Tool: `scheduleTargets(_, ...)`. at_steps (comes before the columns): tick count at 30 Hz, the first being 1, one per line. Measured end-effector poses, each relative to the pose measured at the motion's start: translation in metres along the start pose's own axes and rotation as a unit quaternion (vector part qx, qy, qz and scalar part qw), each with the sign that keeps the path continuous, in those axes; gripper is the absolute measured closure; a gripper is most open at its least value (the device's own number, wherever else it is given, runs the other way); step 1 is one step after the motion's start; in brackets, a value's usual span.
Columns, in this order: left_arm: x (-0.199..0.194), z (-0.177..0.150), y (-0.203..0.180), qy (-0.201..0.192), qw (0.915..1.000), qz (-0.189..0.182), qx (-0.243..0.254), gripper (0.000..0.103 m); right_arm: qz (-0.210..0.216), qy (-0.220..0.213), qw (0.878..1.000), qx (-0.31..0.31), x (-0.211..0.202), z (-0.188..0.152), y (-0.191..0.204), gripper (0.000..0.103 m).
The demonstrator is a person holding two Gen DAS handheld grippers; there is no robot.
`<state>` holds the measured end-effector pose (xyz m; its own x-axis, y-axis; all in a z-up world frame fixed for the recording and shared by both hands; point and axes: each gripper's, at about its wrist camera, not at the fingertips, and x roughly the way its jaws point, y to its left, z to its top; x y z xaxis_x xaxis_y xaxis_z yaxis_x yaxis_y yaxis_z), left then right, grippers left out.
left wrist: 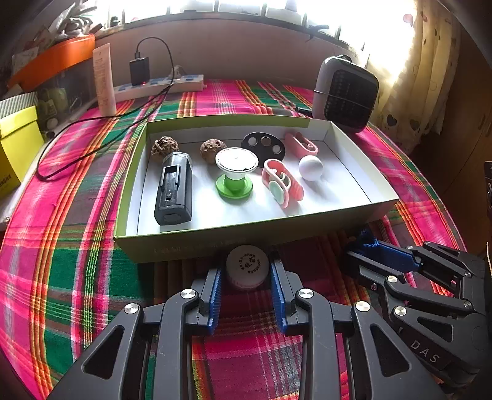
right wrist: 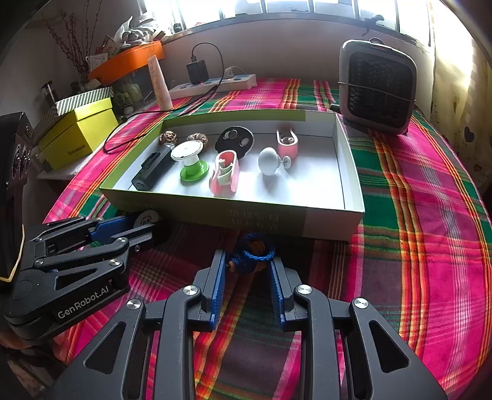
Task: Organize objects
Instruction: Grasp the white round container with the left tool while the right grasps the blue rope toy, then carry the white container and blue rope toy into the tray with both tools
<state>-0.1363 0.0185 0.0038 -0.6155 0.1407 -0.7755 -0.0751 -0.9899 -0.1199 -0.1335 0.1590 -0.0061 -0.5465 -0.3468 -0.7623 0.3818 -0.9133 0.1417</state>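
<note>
Place: a lived-in room of a home, with a cloth-covered table set against a window wall.
Table cover: a bright pink, green and orange plaid cloth (right wrist: 415,215) lies under the fingers and spreads out ahead of them.
Window: a barred window (right wrist: 276,9) runs along the wall far beyond the fingertips, with strong daylight behind it.
Curtain: a pale curtain with a heart print (left wrist: 430,77) hangs to the right of the fingers.
Appliances: a small grey heater or fan (right wrist: 378,89) stands ahead and to the right; a white power strip (right wrist: 215,84) with a black charger (right wrist: 196,72) plugged in lies ahead and to the left.
Clutter: a yellow box (right wrist: 77,135), an orange tray (right wrist: 129,61) and a pale tube (right wrist: 160,86) crowd the far left.
</note>
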Motion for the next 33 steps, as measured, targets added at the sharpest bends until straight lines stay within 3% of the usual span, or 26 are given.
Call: scheduleTargets(33,-0.019,-0.008,-0.008,-0.01,0.9998,-0.012,0.014,0.077,-0.001,-0.015,1.0,0.004,-0.017,-0.007,0.003,0.075)
